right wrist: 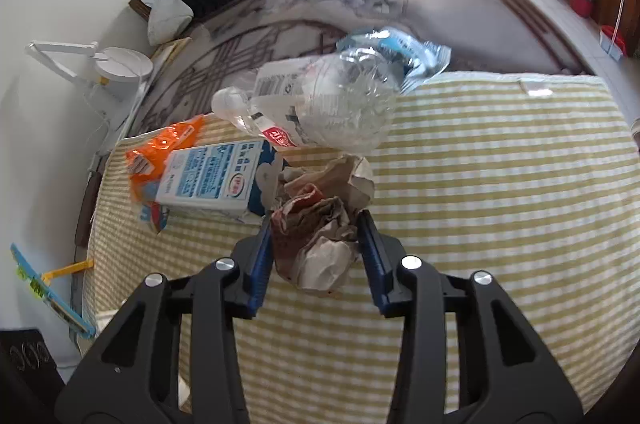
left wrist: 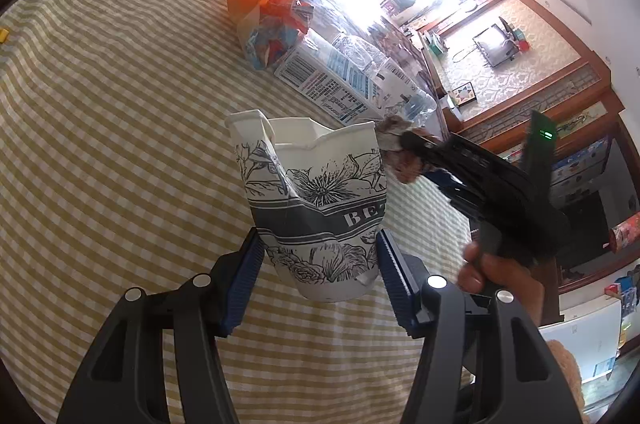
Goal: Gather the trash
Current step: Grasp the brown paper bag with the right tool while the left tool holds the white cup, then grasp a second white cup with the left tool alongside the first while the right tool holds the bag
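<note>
Left gripper (left wrist: 318, 252) clamped on the lower half of a crumpled paper cup (left wrist: 316, 208), held upright above the checked cloth of the tabletop (left wrist: 100, 144), mouth up and dented at the rim. Right gripper (right wrist: 316, 252) closed around a wad of crumpled brown and white paper (right wrist: 320, 240), pads pressing on both flanks; seen from the left wrist, the wad (left wrist: 394, 140) hanging right at the cup's rim, beside it, not yet inside. Probably the moment just short of dropping the wad into the cup. Paper wad: light, soft, springy, easy to squash, likely to shed loose flaps; best taken across its thick middle, as now, not by an edge. Cup: thin-walled, already creased, apt to buckle further under a hard squeeze; hold low near the stiffer base, gently. Left on the tabletop: a crushed clear plastic bottle (right wrist: 336, 104), light and slippery, likely to skid or spring back, best pinched at the neck or a flattened fold; a blue and white carton (right wrist: 216, 180), stiff and boxy, easy to grip across its narrow sides; an orange plastic wrapper (right wrist: 160, 152), limp, crinkly, any bunched fold good enough.
</note>
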